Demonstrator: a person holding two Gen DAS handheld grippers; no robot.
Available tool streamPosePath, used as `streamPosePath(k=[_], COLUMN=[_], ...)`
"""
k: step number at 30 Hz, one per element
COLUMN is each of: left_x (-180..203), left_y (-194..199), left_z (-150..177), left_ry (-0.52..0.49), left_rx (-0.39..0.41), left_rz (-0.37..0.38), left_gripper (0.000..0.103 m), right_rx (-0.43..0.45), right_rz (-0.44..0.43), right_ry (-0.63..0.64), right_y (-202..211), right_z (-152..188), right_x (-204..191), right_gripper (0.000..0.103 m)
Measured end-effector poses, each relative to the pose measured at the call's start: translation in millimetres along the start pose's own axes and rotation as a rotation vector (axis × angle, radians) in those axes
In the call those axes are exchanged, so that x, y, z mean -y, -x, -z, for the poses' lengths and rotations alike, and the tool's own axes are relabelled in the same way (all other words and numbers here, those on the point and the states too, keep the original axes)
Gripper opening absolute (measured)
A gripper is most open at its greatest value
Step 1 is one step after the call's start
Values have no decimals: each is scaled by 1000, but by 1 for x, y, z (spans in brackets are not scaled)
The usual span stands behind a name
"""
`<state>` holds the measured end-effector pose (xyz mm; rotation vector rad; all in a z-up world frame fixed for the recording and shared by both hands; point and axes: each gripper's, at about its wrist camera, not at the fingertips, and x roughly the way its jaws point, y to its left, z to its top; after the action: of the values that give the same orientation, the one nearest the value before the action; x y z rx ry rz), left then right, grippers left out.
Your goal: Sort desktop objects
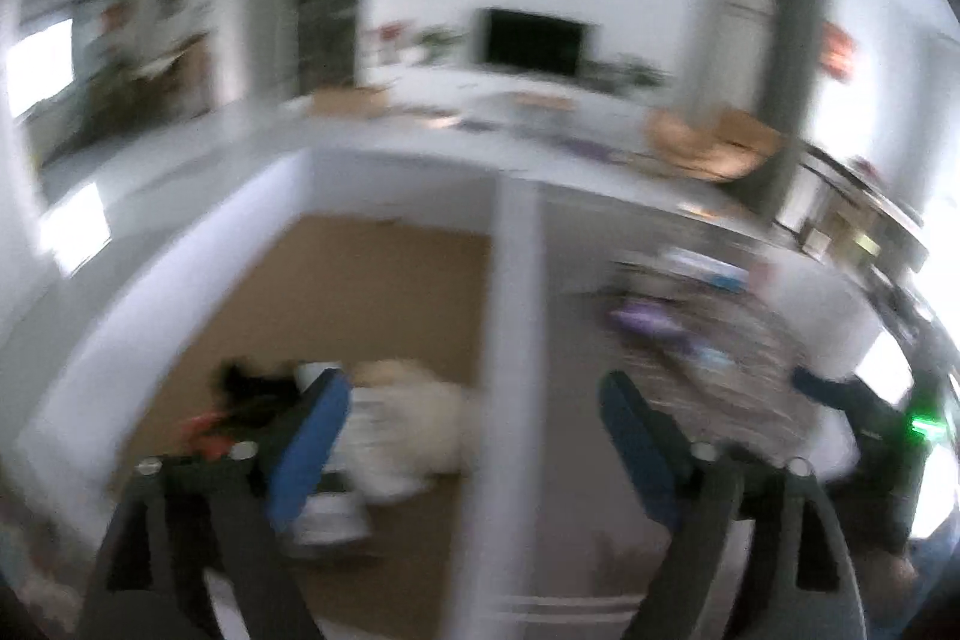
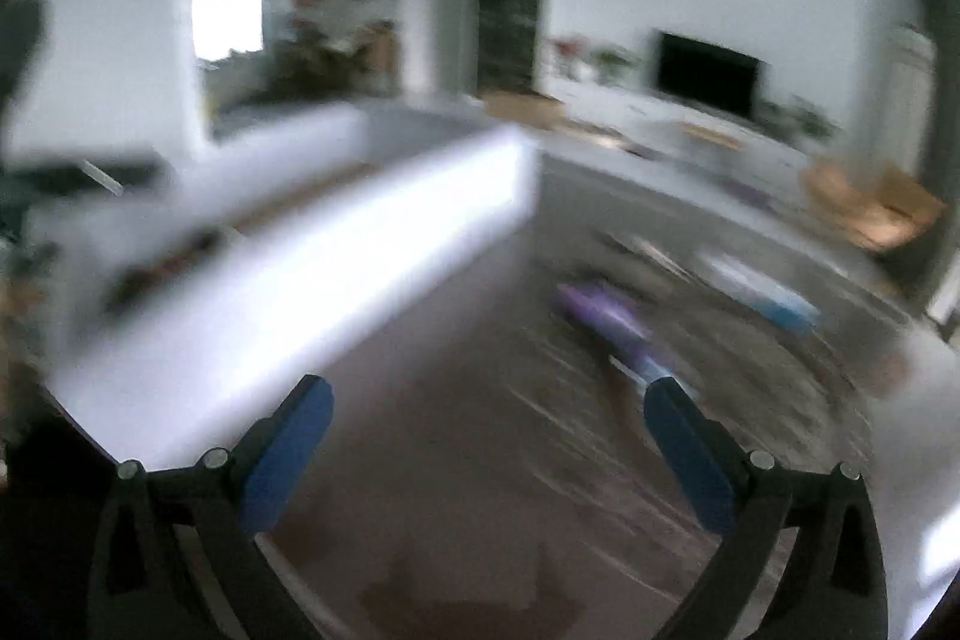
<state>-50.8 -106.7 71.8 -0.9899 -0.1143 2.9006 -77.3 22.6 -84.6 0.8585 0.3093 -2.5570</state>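
Both views are heavily blurred. My left gripper [image 1: 474, 381] is open with nothing between its blue pads [image 1: 318, 436]. It hovers over the wall of a white box [image 1: 516, 280] with a brown bottom. Blurred white, black and red items [image 1: 408, 418] lie in the box. My right gripper [image 2: 487, 387] is open and empty above the dark desk [image 2: 456, 490], with the white box [image 2: 288, 292] to its left. A purple object [image 2: 606, 319] lies just ahead of its right finger, and it also shows in the left wrist view as the purple object [image 1: 645, 322]. The right gripper [image 1: 870, 424] appears at the left view's right edge.
A blue-and-white item [image 2: 762, 295] lies further right on the desk. Behind the desk are a dark television [image 2: 705, 73] on a low white bench and a brown cardboard box [image 2: 870, 202] on the floor. A white blurred shape [image 2: 918, 400] fills the right edge.
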Motion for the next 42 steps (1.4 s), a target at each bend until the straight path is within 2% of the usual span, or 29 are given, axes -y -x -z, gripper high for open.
streamPosePath(k=[1,2,5,8,10,13,18,24,28,33,42], left_x=[12,38,100,139,152,155,141,134,125,128,129], left_y=[8,1,-32,-85,-115,-133,-139,-146,-155,-156,-153], left_z=[2,7,24,40,48,55,74,84,87,90,91], left_ry=[-32,-78,-166,-173,-171,-168,-223,-197,-149,-164,-162], left_rx=[-3,-14,-101,-199,-222,-225,-218,-251,-302,-303,-305], left_rz=[28,63,127,138,107,83,14,29,34,13,20], left_gripper=[101,103,103,103,103,103,103,103,103,103,103], right_rx=[-50,-79,-159,-231,-240,-217,-271,-283,-291,-292,-292], right_rz=[57,83,144,181,175,181,209,197,163,165,166], right_ry=[-29,-57,-155,-208,-238,-248,-224,-226,-259,-258,-258], right_y=[-2,-3,-6,-12,-12,-3,-6,-7,-8,-7,-7], right_z=[19,30,62,80,83,82,90,94,95,96,96], right_x=[23,38,85,113,128,125,123,121,127,126,126], right_gripper=[103,103,103,103,103,103,103,103,103,103,103])
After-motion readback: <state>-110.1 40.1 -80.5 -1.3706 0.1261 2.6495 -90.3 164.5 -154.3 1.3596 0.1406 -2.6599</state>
